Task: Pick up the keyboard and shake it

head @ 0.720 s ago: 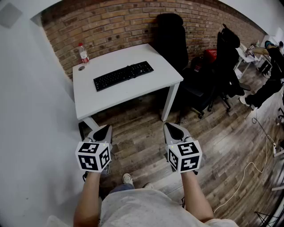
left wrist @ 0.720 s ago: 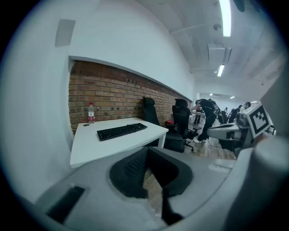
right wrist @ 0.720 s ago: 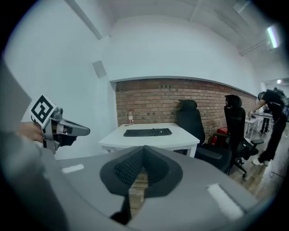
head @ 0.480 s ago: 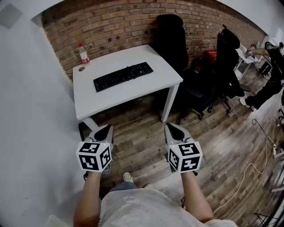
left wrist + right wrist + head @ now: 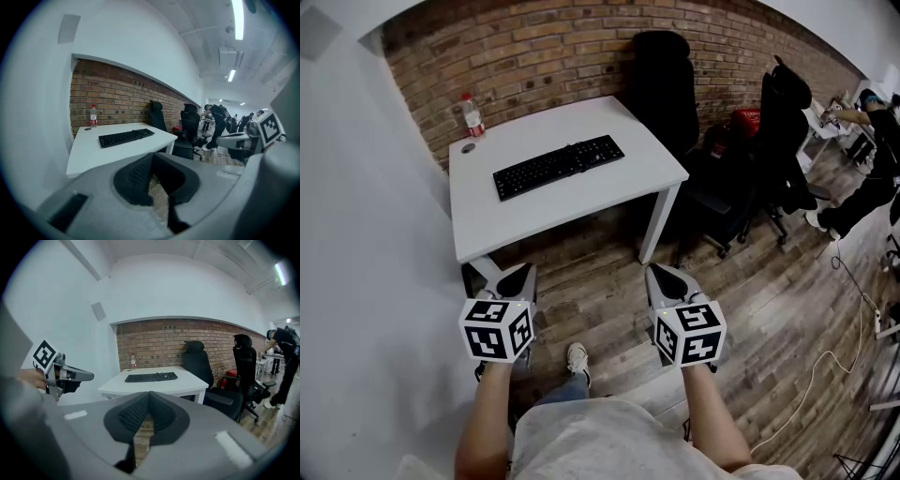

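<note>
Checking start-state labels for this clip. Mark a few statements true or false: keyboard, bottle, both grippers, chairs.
1. The keyboard lies on the white table. True.
2. The left gripper holds the keyboard. False: it is shut on nothing, over the floor short of the table.
3. A bottle stands at the table's far left corner, by the brick wall. True.
4. The right gripper has its jaws wide apart. False: they are together and empty.
5. The black chairs stand left of the table. False: they stand to its right.

The left gripper [image 5: 523,274] and right gripper [image 5: 659,272] are grey with black ribbed pads [image 5: 133,413] and white cubes [image 5: 497,328] bearing black square markers; the person wears a pale shirt [image 5: 591,441], jeans [image 5: 555,398] and a white shoe [image 5: 577,360]
</note>
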The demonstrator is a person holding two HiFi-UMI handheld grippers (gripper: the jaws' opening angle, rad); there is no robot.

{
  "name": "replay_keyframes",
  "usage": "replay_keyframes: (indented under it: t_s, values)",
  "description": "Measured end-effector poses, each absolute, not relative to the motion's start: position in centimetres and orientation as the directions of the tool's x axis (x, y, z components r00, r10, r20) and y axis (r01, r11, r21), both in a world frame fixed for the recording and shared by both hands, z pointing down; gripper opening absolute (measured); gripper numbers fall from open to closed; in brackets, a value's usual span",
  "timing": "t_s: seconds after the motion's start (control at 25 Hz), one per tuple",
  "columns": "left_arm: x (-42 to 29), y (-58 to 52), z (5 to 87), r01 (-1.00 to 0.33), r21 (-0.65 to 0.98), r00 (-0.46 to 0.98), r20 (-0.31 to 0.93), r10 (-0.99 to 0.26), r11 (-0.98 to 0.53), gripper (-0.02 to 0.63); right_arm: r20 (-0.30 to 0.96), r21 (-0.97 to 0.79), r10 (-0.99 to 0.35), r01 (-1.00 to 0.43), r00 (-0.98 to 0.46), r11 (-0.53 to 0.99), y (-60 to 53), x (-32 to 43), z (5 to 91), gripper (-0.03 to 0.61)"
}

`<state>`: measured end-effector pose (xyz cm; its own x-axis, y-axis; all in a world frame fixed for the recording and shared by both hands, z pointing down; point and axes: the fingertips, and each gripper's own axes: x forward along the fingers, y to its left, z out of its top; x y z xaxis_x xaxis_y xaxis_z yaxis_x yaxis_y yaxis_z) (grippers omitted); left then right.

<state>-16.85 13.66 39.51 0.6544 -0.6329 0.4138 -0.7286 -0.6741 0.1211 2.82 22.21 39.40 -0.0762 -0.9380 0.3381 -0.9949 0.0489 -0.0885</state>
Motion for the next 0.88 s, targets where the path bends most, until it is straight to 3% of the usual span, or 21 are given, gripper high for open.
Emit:
replay_keyframes:
  t_s: [0.88]
  values:
    - [-13.5,-4.6,40.5,-0.693,0.146,0.685,0.437,-0.583,-0.706,-0.011,0.389,-0.057,-0.921,-0.998,-0.033,0.012,4.8,6.1,39.3,0.011]
